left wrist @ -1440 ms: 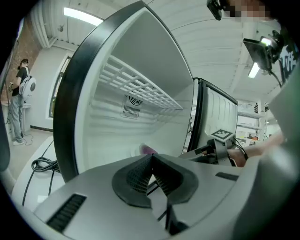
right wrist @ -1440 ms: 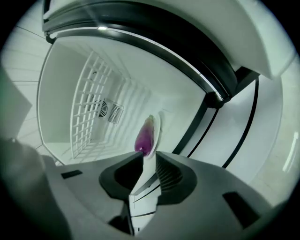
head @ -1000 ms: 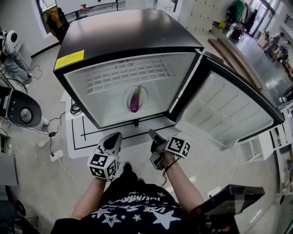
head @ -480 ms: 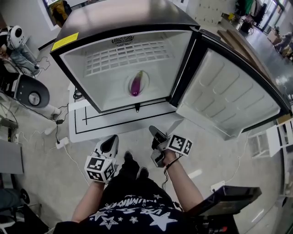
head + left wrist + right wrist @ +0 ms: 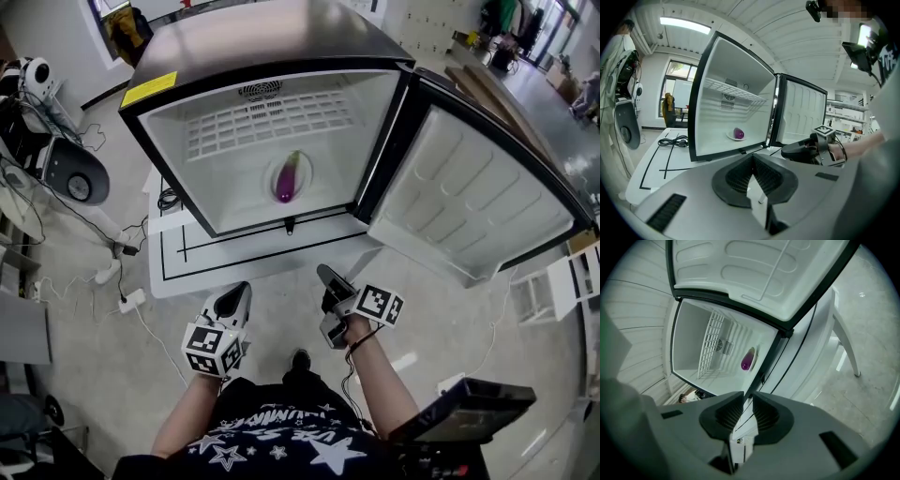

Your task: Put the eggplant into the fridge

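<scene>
The purple eggplant [image 5: 290, 176] lies on a small white plate [image 5: 307, 180] on the floor of the open black fridge [image 5: 272, 42]. Its door [image 5: 469, 211] swings wide to the right. The eggplant also shows in the left gripper view [image 5: 738, 133] and the right gripper view [image 5: 747, 360]. My left gripper [image 5: 239, 289] is shut and empty, held low in front of the fridge, well short of it. My right gripper [image 5: 325, 274] is beside it, also shut with nothing in it, and shows in the left gripper view [image 5: 801, 150].
A white floor mat with black lines [image 5: 225, 258] lies under the fridge front. Cables [image 5: 112, 272] and a round grey device [image 5: 75, 178] are at the left. A white chair [image 5: 553, 291] stands right of the door. A dark box [image 5: 469, 408] sits near my right elbow.
Both grippers have drawn back a little from the fridge and sit lower in the head view. The eggplant has stayed on its plate inside.
</scene>
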Tool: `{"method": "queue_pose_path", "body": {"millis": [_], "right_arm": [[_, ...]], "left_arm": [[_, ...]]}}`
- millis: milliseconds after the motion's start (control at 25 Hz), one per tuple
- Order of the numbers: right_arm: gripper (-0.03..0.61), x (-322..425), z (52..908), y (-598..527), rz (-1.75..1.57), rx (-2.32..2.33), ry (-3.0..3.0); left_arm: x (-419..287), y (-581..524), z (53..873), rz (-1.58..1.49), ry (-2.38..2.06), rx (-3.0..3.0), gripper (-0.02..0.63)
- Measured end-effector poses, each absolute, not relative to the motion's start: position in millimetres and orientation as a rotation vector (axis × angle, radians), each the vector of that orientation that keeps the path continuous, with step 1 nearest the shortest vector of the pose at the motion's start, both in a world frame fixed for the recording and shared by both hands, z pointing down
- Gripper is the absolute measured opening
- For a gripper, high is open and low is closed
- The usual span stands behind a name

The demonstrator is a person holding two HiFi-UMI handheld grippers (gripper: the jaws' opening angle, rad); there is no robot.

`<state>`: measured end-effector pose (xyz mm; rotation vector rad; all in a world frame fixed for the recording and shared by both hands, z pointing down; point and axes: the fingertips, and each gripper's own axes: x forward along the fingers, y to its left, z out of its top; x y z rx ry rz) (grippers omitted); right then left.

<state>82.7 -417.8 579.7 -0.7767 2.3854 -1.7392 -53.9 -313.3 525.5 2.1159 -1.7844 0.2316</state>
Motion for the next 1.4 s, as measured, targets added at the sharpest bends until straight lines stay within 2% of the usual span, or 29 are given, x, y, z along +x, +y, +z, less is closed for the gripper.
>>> {"method": "queue_pose_path", "body": {"millis": [680,1400], "right_arm": [[0.061,40,555,-317,-1.651,-0.907,2.341],[0.060,16,545,-152,-1.593,-0.942,2.370]], "left_arm": [[-118,-233,507,0.164,-1.699,2.224,0.008],[-131,-94,508,0.142,-1.606,2.320,0.008]]}}
